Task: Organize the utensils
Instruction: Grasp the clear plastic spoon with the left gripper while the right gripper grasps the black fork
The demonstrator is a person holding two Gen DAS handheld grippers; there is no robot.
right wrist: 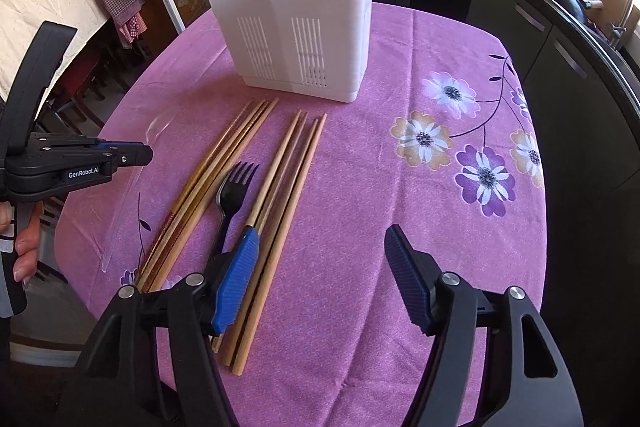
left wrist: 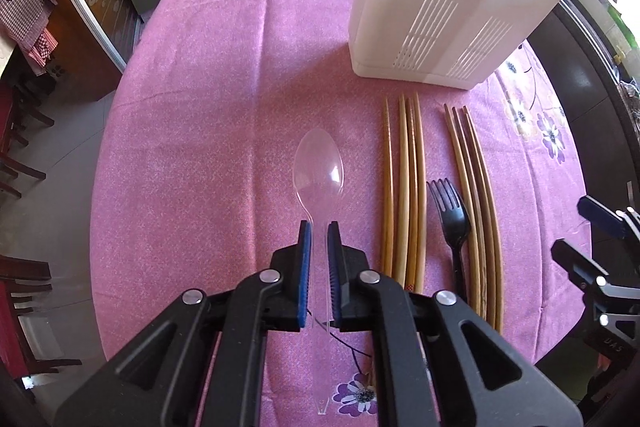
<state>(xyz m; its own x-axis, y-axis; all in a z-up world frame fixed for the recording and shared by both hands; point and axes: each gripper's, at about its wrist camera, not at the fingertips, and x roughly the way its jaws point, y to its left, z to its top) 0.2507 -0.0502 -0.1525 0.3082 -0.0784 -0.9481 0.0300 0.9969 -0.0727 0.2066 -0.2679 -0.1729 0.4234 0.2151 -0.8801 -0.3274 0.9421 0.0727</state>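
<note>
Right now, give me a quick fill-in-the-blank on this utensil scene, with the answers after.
1. The left gripper is shut on the clear ____.
2. The right gripper is open and holds ____.
3. The black fork lies between two groups of ____.
4. The white holder stands on a ____ tablecloth.

Missing words: spoon; nothing; chopsticks; pink

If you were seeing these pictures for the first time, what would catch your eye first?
First, the left gripper, shut on the handle of a clear plastic spoon above the pink flowered tablecloth. Behind stands a tall white slotted plastic utensil holder. In front of it lie two bundles of wooden chopsticks with a black plastic fork between them, under the open right gripper.
</note>
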